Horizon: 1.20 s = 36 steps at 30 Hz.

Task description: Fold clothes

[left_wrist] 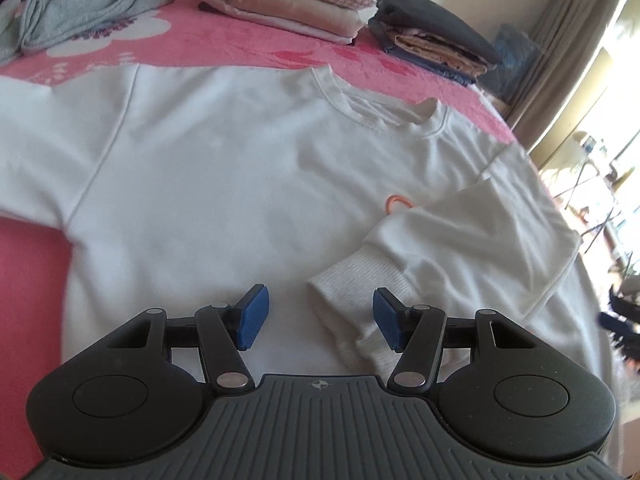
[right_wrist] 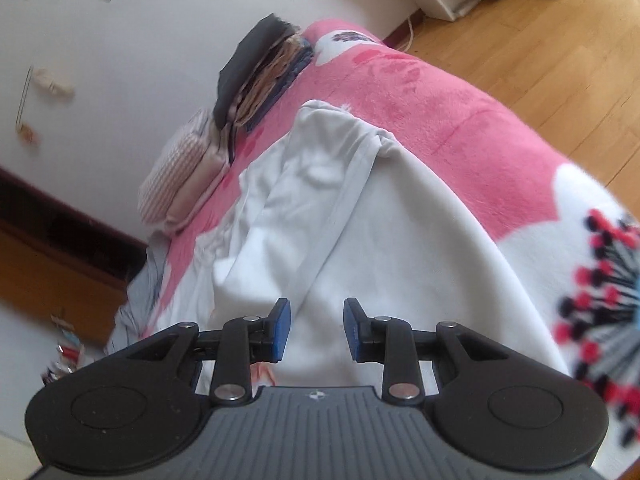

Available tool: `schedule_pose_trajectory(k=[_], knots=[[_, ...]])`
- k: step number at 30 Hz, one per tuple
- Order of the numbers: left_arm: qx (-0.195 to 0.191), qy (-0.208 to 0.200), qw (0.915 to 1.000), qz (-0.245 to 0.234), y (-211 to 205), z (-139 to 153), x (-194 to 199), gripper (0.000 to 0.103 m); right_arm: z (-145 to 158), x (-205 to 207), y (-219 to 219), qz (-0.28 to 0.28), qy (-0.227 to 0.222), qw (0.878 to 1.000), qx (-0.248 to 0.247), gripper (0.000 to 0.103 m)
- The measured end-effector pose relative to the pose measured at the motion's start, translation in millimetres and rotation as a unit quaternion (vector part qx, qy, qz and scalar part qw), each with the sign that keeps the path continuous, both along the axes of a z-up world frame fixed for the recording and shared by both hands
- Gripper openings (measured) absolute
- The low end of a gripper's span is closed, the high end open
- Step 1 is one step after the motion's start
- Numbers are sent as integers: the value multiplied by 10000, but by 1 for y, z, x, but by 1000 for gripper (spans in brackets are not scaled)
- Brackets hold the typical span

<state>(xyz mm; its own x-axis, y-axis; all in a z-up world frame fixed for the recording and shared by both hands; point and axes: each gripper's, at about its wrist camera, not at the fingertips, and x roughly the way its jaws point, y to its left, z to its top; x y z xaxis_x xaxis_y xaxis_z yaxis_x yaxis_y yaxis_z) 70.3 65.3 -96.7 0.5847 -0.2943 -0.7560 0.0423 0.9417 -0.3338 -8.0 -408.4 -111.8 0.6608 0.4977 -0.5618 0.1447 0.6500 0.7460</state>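
A white sweatshirt (left_wrist: 224, 168) lies flat, front up, on a pink flowered blanket (left_wrist: 224, 44). Its right sleeve is folded in over the chest, and the ribbed cuff (left_wrist: 352, 300) lies between the blue pads of my left gripper (left_wrist: 316, 316), which is open and just above the cloth. The other sleeve stretches out to the left. In the right wrist view my right gripper (right_wrist: 317, 328) is open and empty, hovering over the folded sleeve and shoulder of the sweatshirt (right_wrist: 320, 216).
Folded clothes stand at the far side of the bed: a pink-beige stack (left_wrist: 292, 0), a dark stack (left_wrist: 432, 36) and a loose grey garment (left_wrist: 80, 12). The bed's edge (right_wrist: 500, 92) drops to a wooden floor (right_wrist: 540, 40) on the right. A curtain (left_wrist: 568, 48) hangs beyond.
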Motion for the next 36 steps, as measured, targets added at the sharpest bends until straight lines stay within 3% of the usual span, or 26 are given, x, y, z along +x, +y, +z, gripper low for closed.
schedule_pose_trajectory(k=[3,6,9,11,12,14,15,18,19,21,23,24,27,30,33,36], knots=[[-49,-55,10000,-22,-8,-1,3,56,-17,15,-2,-203,22,9997,140,31],[335,-243,9991,-29,-24,-3,5,49,-22,27,-6,-353,-2,9993,110,31],[937,-510,9943,-74,-43,-4,0,29,-22,36,-9,-479,-129,9986,-155,31],[1151,-667,9909,-189,-53,-4,-3,6,-18,40,-10,-515,-302,9964,-599,31],[1269,-747,9889,-221,-57,-4,-5,6,-15,41,-10,-521,-405,9939,-886,31],[1454,-860,9854,-229,-61,-3,-6,5,-6,44,-2,-417,-685,9795,-1849,31],[1481,-872,9849,-194,-61,-2,-6,4,-1,46,5,-261,-853,9650,-2465,31],[1455,-895,9853,-13,-57,5,-2,4,3,56,29,431,-1180,9044,-4077,31],[1441,-933,9851,52,-55,8,-1,4,2,60,34,639,-1231,8916,-4310,31],[1386,-1067,9844,213,-50,19,3,4,-4,70,42,1046,-1183,8811,-4458,31],[1295,-1193,9834,438,-42,32,9,4,-11,77,49,1116,-1198,8704,-4643,31],[1266,-1218,9830,540,-37,37,12,4,-12,77,52,1087,-1223,8673,-4701,30],[1336,-1200,9809,746,-26,42,21,4,-14,79,52,936,-1187,8765,-4570,29],[1396,-697,9836,901,-15,23,29,4,-20,79,50,900,-1178,8800,-4513,29],[1462,-280,9851,860,-10,3,28,4,-21,79,50,888,-1179,8795,-4524,29],[1655,-304,9837,634,-9,3,23,10,-22,80,50,872,-1172,8806,-4507,29]])
